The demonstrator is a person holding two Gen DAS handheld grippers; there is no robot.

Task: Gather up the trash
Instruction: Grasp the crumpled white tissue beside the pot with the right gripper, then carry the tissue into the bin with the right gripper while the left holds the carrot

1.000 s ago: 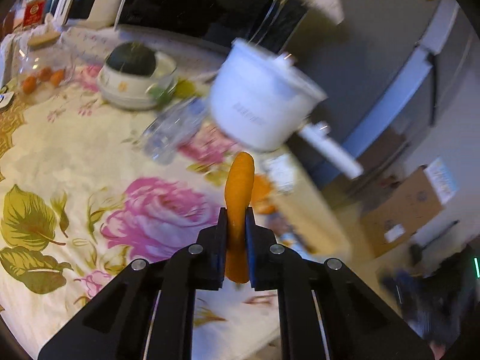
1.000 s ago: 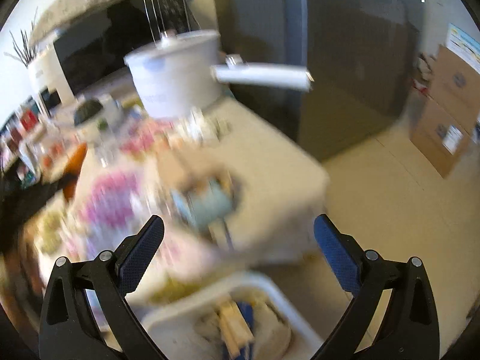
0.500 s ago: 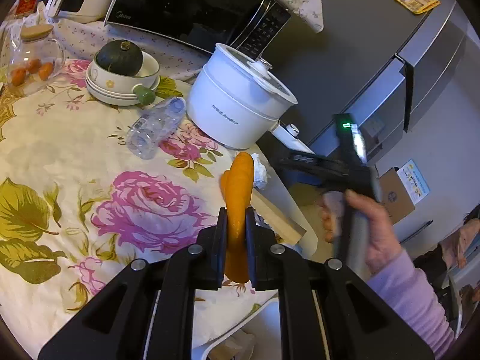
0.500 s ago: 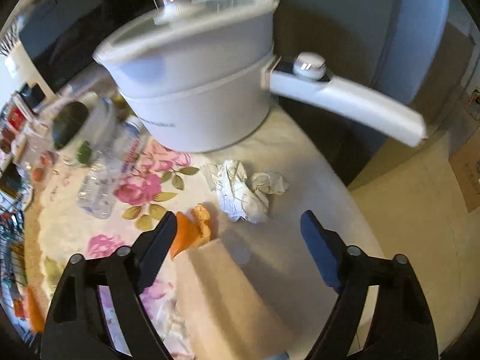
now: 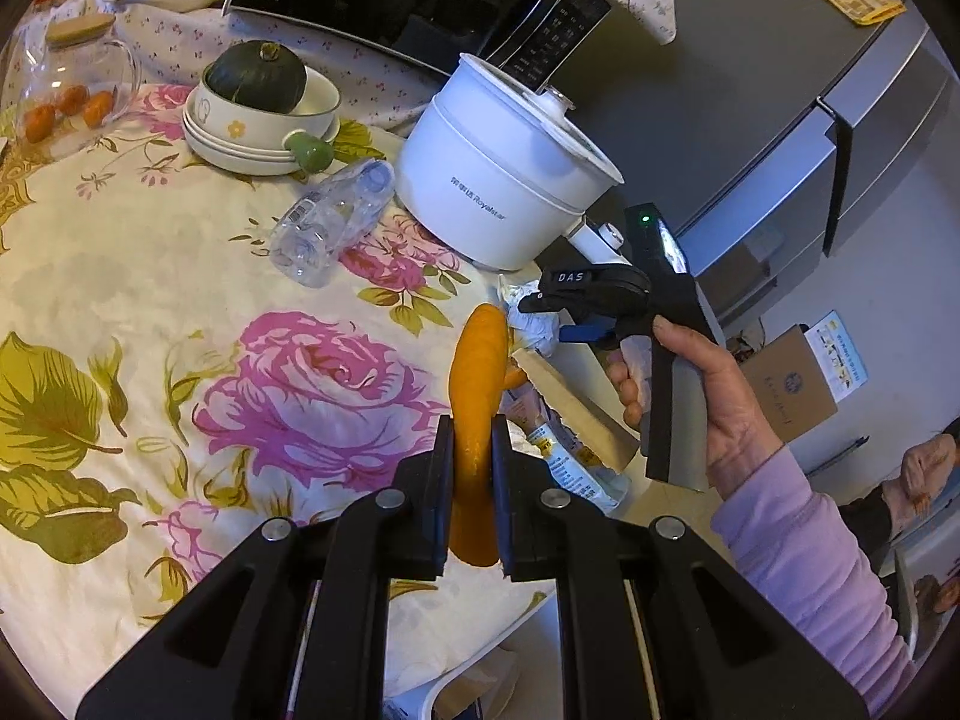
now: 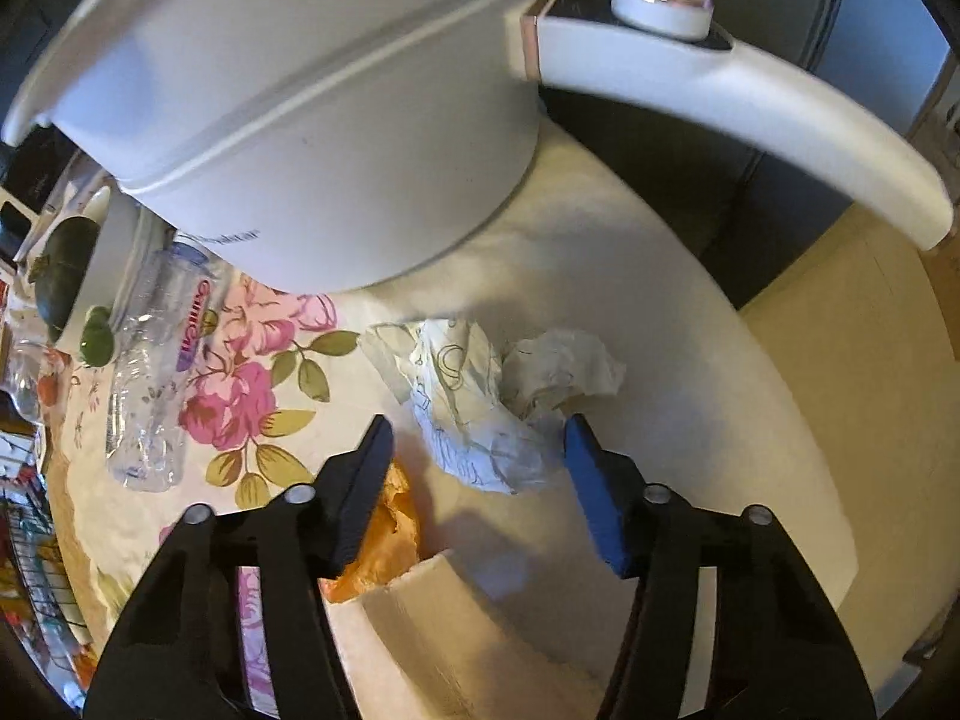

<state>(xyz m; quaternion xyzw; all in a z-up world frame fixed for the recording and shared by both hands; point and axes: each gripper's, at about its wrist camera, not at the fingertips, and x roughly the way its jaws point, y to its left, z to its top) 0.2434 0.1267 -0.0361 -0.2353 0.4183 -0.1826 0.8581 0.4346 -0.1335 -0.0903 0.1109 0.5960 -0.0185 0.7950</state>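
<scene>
My left gripper [image 5: 471, 426] is shut on a long orange peel-like piece [image 5: 477, 372], held above the flowered tablecloth [image 5: 150, 276]. A crumpled white paper [image 6: 480, 396] lies on the table in front of the white pot. My right gripper [image 6: 477, 426] points steeply down over it with its jaws closing. The paper sits between the blue pads [image 6: 591, 498], and a gap still shows on the left side. In the left wrist view a hand holds the right gripper [image 5: 540, 318] at that paper [image 5: 531, 324].
A white electric pot [image 5: 498, 192] with a long handle [image 6: 750, 96] stands just behind the paper. A crushed plastic bottle [image 5: 330, 222], an orange peel [image 6: 384, 534], a pale flat board [image 5: 570, 402] and a wrapper [image 5: 564, 468] lie nearby. The table edge and a white bin [image 5: 456, 690] are close.
My right gripper swung from over the bin down to the crumpled paper by the pot, and its jaws narrowed. The left gripper kept its hold on the orange piece.
</scene>
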